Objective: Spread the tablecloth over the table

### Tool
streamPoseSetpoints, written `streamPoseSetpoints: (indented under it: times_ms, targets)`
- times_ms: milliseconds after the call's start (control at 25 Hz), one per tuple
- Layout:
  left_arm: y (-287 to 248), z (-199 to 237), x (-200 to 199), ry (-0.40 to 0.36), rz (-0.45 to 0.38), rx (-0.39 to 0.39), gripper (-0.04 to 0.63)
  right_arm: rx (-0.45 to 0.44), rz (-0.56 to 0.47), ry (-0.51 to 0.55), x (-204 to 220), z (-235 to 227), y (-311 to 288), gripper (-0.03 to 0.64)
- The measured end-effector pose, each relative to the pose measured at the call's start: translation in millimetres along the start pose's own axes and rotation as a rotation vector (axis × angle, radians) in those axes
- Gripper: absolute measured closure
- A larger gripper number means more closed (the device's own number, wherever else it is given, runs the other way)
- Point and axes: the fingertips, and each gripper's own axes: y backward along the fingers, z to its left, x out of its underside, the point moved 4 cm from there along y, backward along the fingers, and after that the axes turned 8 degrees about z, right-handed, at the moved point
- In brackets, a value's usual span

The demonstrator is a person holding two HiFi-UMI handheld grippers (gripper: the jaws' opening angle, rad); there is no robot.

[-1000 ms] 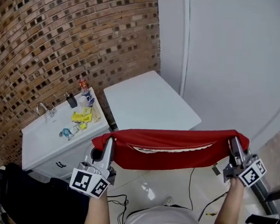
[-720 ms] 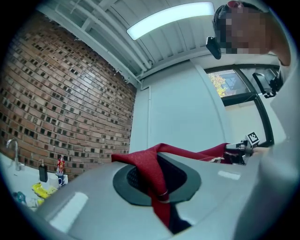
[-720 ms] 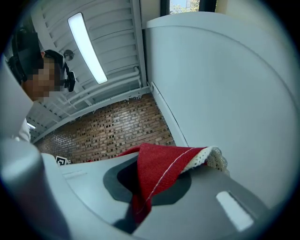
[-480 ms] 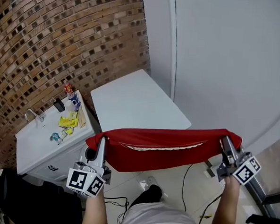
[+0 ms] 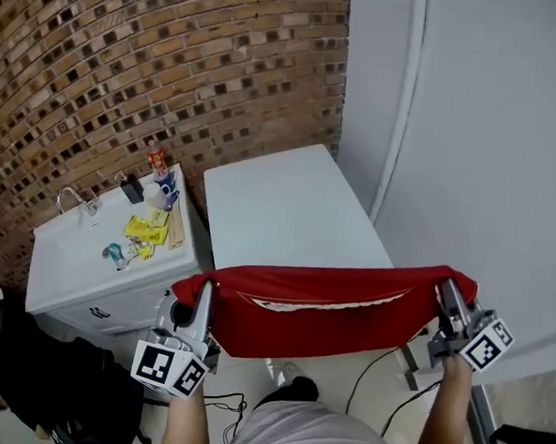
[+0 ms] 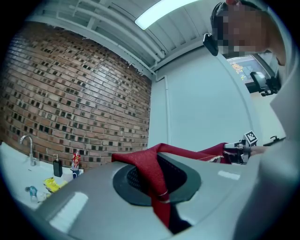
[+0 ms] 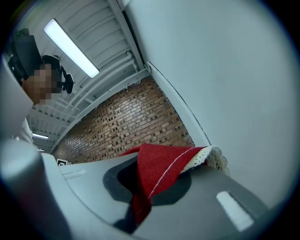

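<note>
Judged soft, light and limp, the red tablecloth (image 5: 329,309) is stretched across the lower frame. Its 2 upper corners, the best holds, are clamped by the left gripper (image 5: 205,289) and right gripper (image 5: 447,290).

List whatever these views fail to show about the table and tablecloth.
- Head view: the red tablecloth hides the white table's near edge and legs.
- Head view: packets on the sink cabinet are too small to name.
- Gripper views: the left tool and right tool block everything below the pinched cloth corners.

Plain utility-style room: brick wall (image 5: 128,66), white sink cabinet (image 5: 72,279) with tap (image 5: 73,199), white table (image 5: 288,217)
</note>
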Motion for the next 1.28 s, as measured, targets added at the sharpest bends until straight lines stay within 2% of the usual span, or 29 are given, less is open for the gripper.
streamPoseSetpoints:
  times_ms: [240, 520, 760, 960, 1120, 1280]
  targets:
    - [-37.1, 50.2, -0.9, 0.027, 0.015, -0.064, 0.574, -0.044, 0.053, -0.005, -19.2, -28.5, -100.9, 0.598]
    - [-76.1, 80.6, 2.2, -0.008, 0.049, -0.116, 0.574, -0.075, 0.074, -0.073, -23.4, -71.4, -193.5, 0.598]
    - [-91.0, 106.0, 10.1, -0.002, 0.069, -0.237, 0.574, -0.144, 0.176, 0.022, -25.2, -83.5, -254.9, 0.598]
    - [-120.8, 129.8, 17.4, -0.019, 0.078, -0.331, 0.574, -0.186, 0.248, 0.053, -13.8, -105.7, -301.4, 0.598]
    - [-149.9, 153.7, 24.9, -0.016, 0.108, -0.372, 0.574, -0.214, 0.303, 0.070, -2.4, -120.7, -331.9, 0.598]
    - [-176.1, 177.5, 41.2, 0.019, 0.159, -0.394, 0.574, -0.242, 0.375, 0.068, 12.5, -141.3, -362.4, 0.598]
